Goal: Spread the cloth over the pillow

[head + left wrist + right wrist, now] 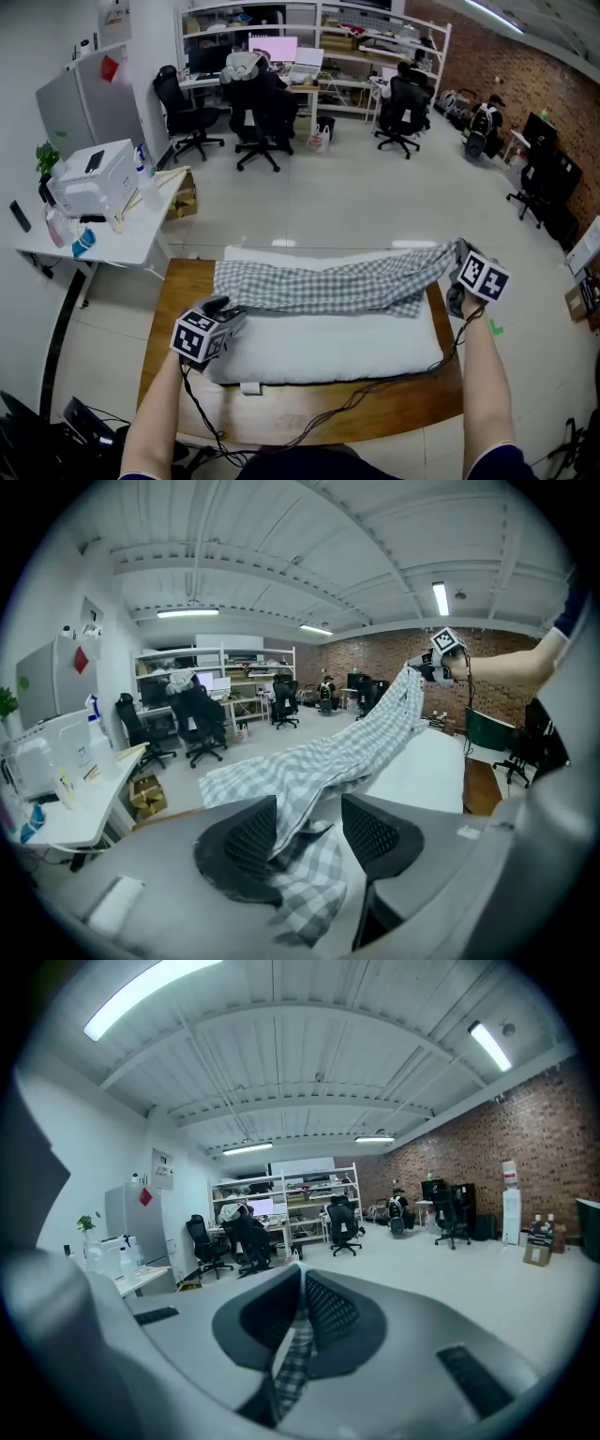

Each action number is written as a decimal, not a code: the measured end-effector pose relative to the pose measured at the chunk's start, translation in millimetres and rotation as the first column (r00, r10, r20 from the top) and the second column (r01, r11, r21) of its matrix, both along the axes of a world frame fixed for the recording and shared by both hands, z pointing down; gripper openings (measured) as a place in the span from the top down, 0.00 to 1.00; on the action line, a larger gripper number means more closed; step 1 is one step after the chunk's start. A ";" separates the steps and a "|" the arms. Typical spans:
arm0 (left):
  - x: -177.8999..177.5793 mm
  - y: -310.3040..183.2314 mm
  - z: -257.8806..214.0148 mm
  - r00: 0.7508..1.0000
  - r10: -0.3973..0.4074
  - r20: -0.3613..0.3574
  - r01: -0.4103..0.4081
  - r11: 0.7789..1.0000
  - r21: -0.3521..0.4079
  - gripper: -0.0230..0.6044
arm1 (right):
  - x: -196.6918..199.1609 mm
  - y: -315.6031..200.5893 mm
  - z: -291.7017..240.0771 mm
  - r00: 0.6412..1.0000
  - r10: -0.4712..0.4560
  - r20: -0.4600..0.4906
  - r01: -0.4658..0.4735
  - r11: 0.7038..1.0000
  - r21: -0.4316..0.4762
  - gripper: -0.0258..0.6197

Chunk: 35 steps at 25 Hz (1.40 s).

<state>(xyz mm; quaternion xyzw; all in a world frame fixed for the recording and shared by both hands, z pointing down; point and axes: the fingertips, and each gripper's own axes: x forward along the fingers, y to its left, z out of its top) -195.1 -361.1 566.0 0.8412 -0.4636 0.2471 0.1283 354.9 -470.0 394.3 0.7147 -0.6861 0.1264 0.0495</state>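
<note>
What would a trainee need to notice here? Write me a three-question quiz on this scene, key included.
1. True or false: the right gripper has its fingers closed on the checked cloth.
2. The white pillow lies on: A) the wooden table; B) a bed; C) a sofa.
3. How do the fingers of the left gripper stand, and what is between them?
Key: 1 true. 2 A. 3 Apart, with the cloth's end draped loosely between them, not pinched.
</note>
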 end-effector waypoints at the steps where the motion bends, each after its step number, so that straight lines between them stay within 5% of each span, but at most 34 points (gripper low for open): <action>1: -3.5 1.3 -0.8 1.000 -0.004 0.001 0.004 1.000 0.005 0.60 | -2.8 -1.0 -0.7 1.000 -0.003 -0.001 0.003 1.000 0.002 0.92; 19: -52.8 -6.8 12.4 0.982 -0.171 0.086 0.168 0.985 0.041 0.62 | -19.9 -6.4 -3.8 1.000 -0.011 -0.015 0.011 1.000 0.001 0.92; 21: -50.4 -10.4 11.5 0.978 -0.173 0.115 0.166 0.984 0.065 0.67 | -20.7 -6.5 -3.9 1.000 -0.012 -0.015 0.012 1.000 0.001 0.92; 24: -51.4 -16.4 4.4 0.973 -0.193 0.126 0.179 0.977 0.114 0.92 | -20.9 -6.3 -4.6 1.000 -0.011 -0.019 0.011 1.000 0.001 0.92; 28: -56.3 -24.3 -9.6 0.976 -0.197 0.092 0.185 0.974 0.128 0.94 | -12.7 -5.2 -7.2 1.000 0.003 -0.022 -0.002 1.000 0.002 0.92; 35: -92.1 -63.3 -83.9 0.951 -0.291 -0.106 0.305 0.939 0.156 0.94 | 3.4 -21.9 -26.1 0.999 0.025 -0.045 -0.024 1.000 0.020 0.92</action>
